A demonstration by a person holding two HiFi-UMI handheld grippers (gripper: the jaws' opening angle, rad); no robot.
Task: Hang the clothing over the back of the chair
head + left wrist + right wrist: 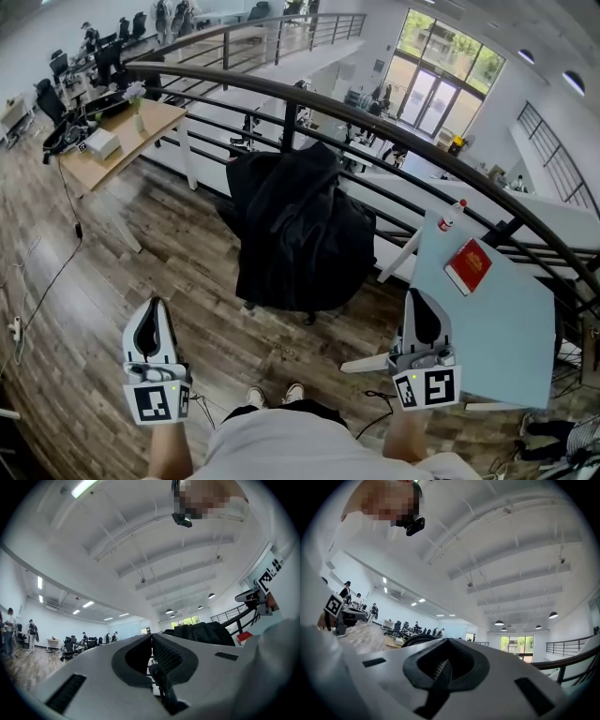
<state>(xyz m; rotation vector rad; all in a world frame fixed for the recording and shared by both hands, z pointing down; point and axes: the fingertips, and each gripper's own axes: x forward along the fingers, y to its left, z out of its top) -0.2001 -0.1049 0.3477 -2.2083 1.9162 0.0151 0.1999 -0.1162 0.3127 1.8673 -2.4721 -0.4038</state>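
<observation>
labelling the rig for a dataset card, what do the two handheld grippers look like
They match: the left gripper and right gripper have pale grey tapered shells around a black teardrop opening, with ribbed black pads inside. Each carries a cube with black-and-white square markers and a small green light. The person wears a light grey top.

Black clothing [300, 225], light blue table [506, 337] right of clothing, red book [468, 266] right of clothing too, brown wood-plank floor [187, 272] below clothing
</observation>
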